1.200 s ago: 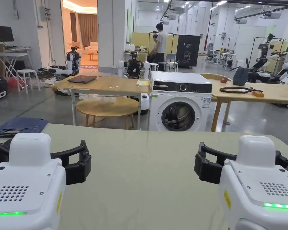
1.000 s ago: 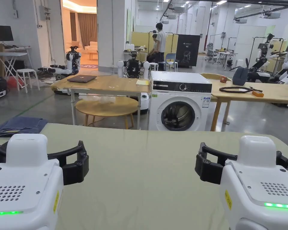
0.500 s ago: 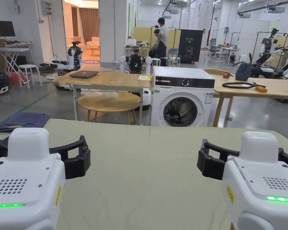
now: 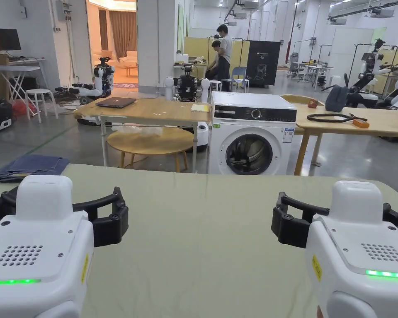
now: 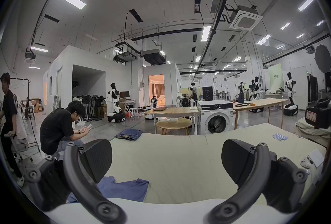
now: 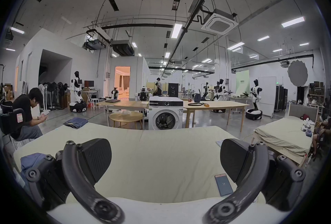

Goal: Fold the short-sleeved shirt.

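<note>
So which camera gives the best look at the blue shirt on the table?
The left gripper view: the blue shirt lies crumpled on the table, low in the picture, partly behind the left gripper's jaw. The right gripper view catches a bit of blue cloth at its left edge, likely the same shirt.

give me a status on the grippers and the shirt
Left gripper and right gripper open, empty, above the table. Blue shirt unfolded at the table's near left, by the left gripper. Phone lies near the right gripper.
</note>
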A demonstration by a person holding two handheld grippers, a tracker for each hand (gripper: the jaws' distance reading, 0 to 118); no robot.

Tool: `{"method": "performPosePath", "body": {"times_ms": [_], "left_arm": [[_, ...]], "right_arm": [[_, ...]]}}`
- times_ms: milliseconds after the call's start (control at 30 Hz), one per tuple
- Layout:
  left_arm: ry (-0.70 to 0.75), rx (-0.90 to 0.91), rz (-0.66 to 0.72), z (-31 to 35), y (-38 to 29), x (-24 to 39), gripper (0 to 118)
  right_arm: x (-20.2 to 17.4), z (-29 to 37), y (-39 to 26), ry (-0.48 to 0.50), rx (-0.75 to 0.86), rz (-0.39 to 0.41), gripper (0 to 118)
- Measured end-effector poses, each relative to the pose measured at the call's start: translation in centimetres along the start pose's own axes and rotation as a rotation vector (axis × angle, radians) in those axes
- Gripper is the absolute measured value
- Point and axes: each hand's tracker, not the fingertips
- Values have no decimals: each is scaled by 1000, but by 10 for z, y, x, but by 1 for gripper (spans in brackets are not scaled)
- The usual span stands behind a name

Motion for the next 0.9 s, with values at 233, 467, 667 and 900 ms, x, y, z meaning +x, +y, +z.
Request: {"method": "performPosePath", "body": {"times_ms": [233, 467, 667, 900], "left_arm": [[4, 0, -4, 0, 1, -1, 118], [-86, 21, 39, 3, 0, -5, 100], [-79, 20, 18, -1, -1, 0, 0], [-85, 11, 10, 0, 0, 3, 0]], "right_arm": [[2, 0, 1, 7, -2, -10, 118], [4, 4, 2, 41, 14, 0, 104], [13, 0, 18, 53, 28, 2, 0], [9, 4, 3, 25, 17, -7, 0]]}}
